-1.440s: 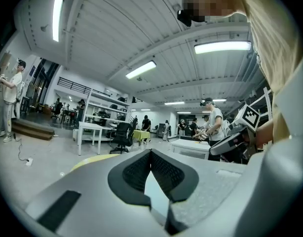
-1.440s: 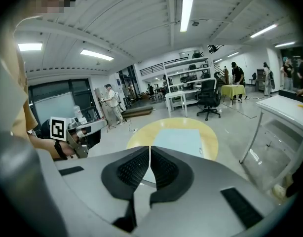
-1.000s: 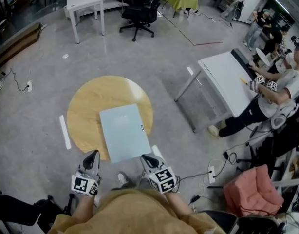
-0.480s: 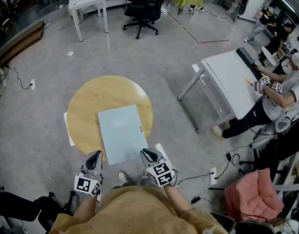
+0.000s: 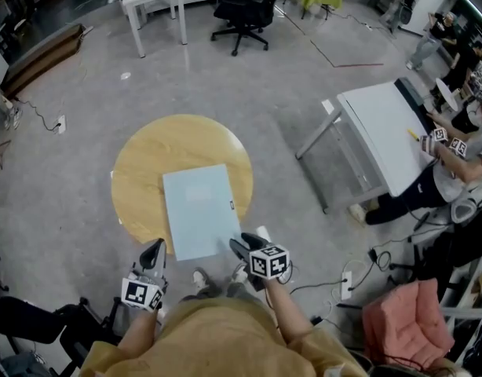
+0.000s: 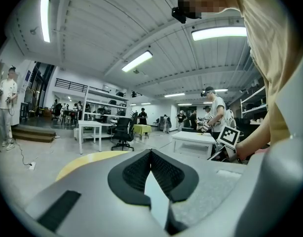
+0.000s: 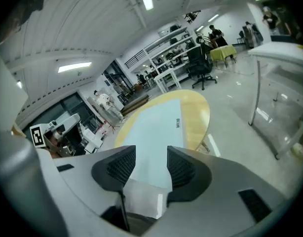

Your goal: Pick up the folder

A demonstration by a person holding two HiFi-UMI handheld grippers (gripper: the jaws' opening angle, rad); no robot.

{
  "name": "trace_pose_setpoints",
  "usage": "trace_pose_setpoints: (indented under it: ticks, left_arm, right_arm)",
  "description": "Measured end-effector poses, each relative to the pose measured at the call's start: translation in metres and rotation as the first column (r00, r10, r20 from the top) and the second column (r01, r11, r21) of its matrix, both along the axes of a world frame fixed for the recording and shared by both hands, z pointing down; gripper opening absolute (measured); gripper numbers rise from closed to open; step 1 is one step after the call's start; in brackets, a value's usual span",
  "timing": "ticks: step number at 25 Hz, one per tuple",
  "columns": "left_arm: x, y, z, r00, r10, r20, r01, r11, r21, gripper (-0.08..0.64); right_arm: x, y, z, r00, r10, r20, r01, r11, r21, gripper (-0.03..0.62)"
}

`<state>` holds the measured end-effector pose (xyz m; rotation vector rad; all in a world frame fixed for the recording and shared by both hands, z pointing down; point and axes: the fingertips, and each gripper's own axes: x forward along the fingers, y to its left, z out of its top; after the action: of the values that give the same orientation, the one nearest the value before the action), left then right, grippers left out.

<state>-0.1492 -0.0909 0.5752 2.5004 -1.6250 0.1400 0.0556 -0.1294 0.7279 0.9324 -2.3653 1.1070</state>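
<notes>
The right tongs are standing released, having just been opening, with the near edge of the pale blue rectangular folder lined up between the 2 jaws, untouched. The left tongs are sitting clenched and empty, just off the folder's near left corner. The folder is lying flat on the round yellow wooden tabletop, overhanging its near rim. Bare grey floor is lying open around it.

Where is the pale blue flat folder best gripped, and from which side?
Probably the near right corner of the pale blue flat folder, from the person's side. It lies flat, but that corner overhangs the round wooden table, so one jaw can slide under. The right gripper, whose jaws have just been opening with nothing gripped, is nearest.
</notes>
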Motion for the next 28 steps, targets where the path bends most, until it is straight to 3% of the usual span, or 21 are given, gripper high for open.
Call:
trace_pose_setpoints:
  ticks: [8, 14, 23, 28]
  left_arm:
    - [0.009, -0.01, 0.004, 1.0, -0.001, 0.022, 0.001, 1.0, -0.004, 0.003]
    - [0.012, -0.009, 0.015, 0.999, -0.012, 0.041, 0.013, 0.999, -0.035, 0.003]
    - [0.014, -0.008, 0.016, 0.998, -0.027, 0.054, 0.03, 0.998, -0.051, 0.003]
    - [0.011, -0.008, 0.02, 0.997, -0.041, 0.068, 0.045, 0.997, -0.063, 0.003]
  right_arm:
    - [0.011, -0.005, 0.035, 0.996, 0.071, 0.053, -0.062, 0.986, -0.155, 0.261]
    - [0.022, -0.011, 0.069, 0.967, 0.179, 0.181, -0.111, 0.937, -0.331, 0.288]
    - [0.016, -0.01, 0.093, 0.967, 0.12, 0.224, -0.012, 0.902, -0.431, 0.316]
    - [0.011, -0.011, 0.105, 0.953, 0.084, 0.292, 0.078, 0.861, -0.503, 0.339]
